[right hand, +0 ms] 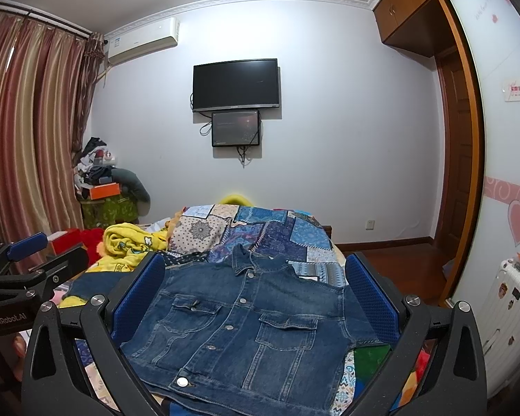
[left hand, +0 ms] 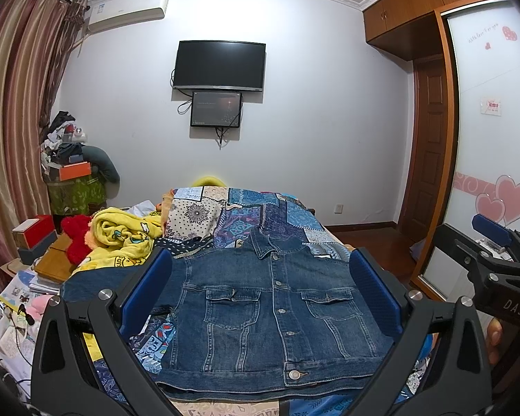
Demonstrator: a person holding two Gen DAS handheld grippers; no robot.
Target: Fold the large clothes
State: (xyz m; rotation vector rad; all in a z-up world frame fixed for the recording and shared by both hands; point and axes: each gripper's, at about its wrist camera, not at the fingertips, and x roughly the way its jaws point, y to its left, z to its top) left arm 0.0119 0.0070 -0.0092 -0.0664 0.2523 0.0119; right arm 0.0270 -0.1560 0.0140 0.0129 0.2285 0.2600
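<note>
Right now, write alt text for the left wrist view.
A denim jacket lies buttoned and flat on a patchwork bedspread, framed between the open fingers of the left hand-held gripper. The right hand-held gripper shows at the right edge; a television hangs on the far wall.

"DAS" stands in pale letters on the right gripper body, seen beside the denim jacket. "GenRobot.AI" stands on the left gripper body.
</note>
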